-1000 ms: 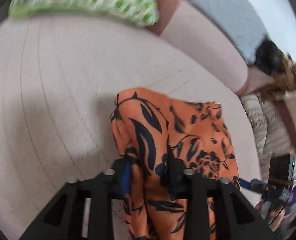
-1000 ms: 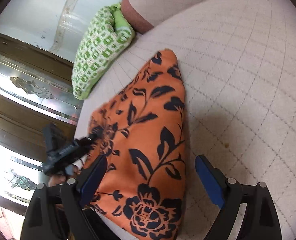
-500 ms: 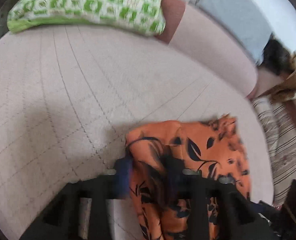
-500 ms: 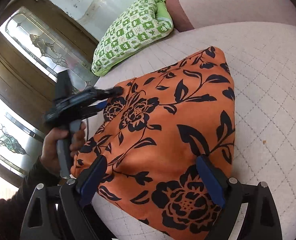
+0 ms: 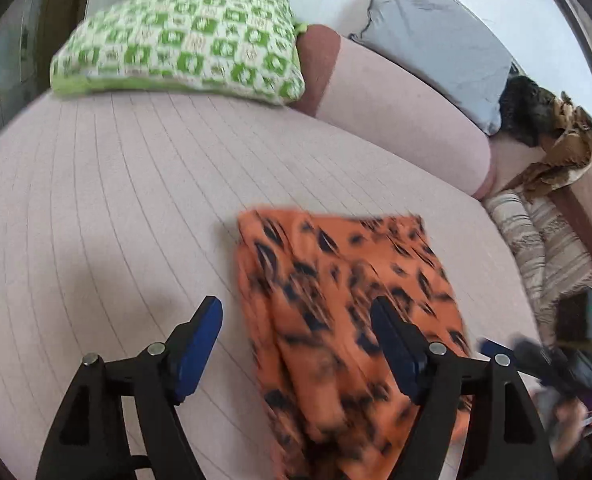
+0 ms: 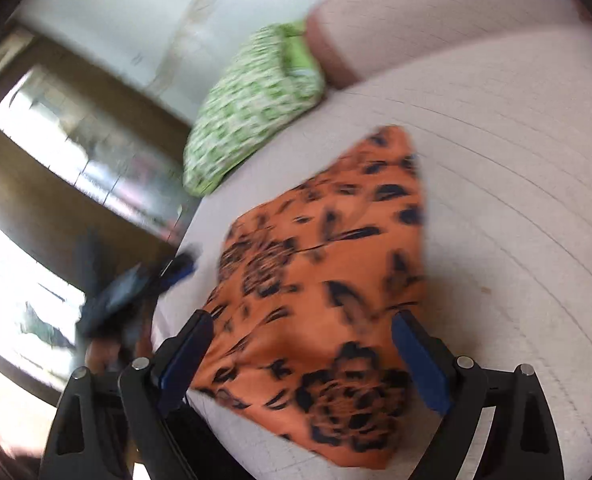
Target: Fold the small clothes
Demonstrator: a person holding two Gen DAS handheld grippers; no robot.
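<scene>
An orange garment with a dark floral print lies folded on the pale pink quilted sofa seat, near its front edge. My left gripper is open and empty, just above the garment's left side. My right gripper is open and empty, over the near end of the garment. The left gripper also shows, blurred, at the left of the right wrist view. The right gripper shows at the lower right of the left wrist view.
A green and white patterned cushion lies at the back left of the seat. A grey cushion leans on the pink backrest. Brown and striped cloths lie at the right. A glazed wooden door stands past the seat's left edge.
My left gripper has let go of the orange garment and opened, and it has pulled back. The garment now lies flat on the seat. My right gripper stays open.
</scene>
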